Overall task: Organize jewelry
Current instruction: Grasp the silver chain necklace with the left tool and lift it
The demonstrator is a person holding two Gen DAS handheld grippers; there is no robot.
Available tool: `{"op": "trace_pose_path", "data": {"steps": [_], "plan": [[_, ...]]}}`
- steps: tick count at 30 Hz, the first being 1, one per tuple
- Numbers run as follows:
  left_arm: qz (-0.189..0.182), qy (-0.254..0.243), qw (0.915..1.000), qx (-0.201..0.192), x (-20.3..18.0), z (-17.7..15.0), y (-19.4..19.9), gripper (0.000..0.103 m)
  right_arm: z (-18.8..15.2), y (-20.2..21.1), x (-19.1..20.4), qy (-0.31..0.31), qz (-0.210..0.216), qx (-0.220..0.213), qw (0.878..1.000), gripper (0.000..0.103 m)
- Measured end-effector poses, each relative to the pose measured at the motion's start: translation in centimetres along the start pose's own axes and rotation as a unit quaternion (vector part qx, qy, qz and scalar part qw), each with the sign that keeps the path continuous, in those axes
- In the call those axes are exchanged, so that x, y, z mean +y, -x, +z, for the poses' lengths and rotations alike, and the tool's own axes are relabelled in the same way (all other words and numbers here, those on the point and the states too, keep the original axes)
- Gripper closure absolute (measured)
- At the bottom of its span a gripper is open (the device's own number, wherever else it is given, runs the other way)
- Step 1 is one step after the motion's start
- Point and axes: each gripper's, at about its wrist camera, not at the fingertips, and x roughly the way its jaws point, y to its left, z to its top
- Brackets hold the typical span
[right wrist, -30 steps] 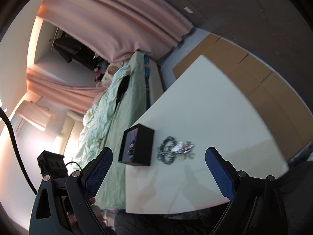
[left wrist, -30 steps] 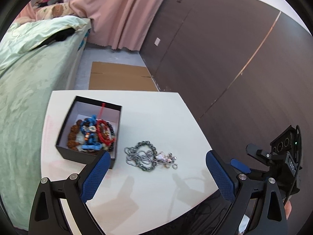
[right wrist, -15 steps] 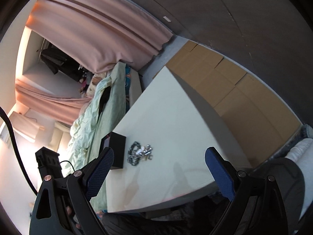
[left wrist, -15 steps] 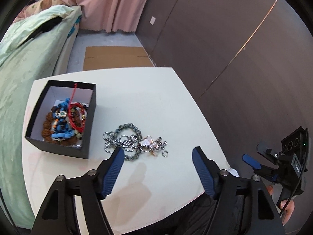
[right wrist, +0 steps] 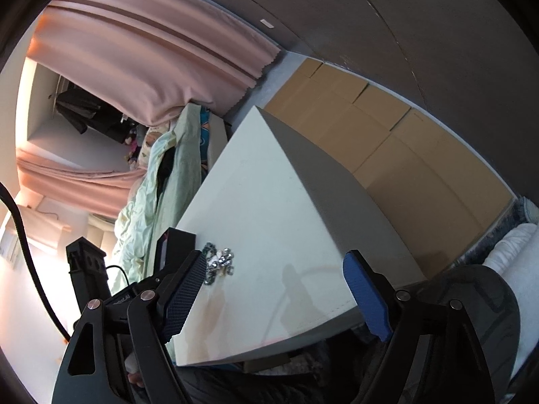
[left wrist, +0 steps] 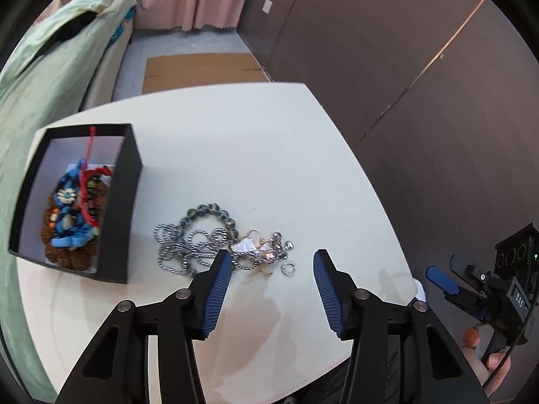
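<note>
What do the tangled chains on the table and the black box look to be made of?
Tangled chains: probably polished metal, silvery with glints on twisted links; the beaded strand looks dark and glossy, material unclear. Black box: likely matte card, with thin, flat walls and a white inside.

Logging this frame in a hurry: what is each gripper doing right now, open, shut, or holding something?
Left gripper: open, jaws just been closing, holding nothing, above the tangled chains.
Right gripper: open, jaws just been closing, empty.
</note>
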Motion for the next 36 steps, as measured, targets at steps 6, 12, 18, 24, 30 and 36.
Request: {"op": "trace_pose_path", "data": {"steps": [6,12,18,24,30,36], "plan": [[0.008,-0.012,0.9997,0.021,-0.8,-0.1,-2.0,0.051,0.3,-0.7,-0.7,-0.009,-0.004,0.009,1.000,0.018],[0.050,-0.101,0.9935,0.011,-2.1,-1.1,-2.4,0.051,0.7,-0.9,-1.2,-0.014,-0.007,0.012,1.000,0.018],[0.075,-0.157,0.9847,0.013,-2.3,-1.6,-2.8,0.060,0.7,-1.4,-1.8,-0.020,-0.009,0.017,1.000,0.018],[0.088,-0.197,0.9763,0.009,-3.1,-1.3,-3.7,0.070,0.3,-1.7,-1.9,-0.021,-0.014,0.025,0.999,0.018],[0.101,-0.211,0.9722,0.015,-3.2,-1.5,-4.2,0.086,0.2,-1.8,-1.3,-0.009,-0.013,0.027,1.000,0.018],[0.074,-0.190,0.9789,0.005,-2.6,-1.3,-2.4,0.090,0.2,-2.6,0.2,0.014,-0.038,0.030,0.999,0.021]]}}
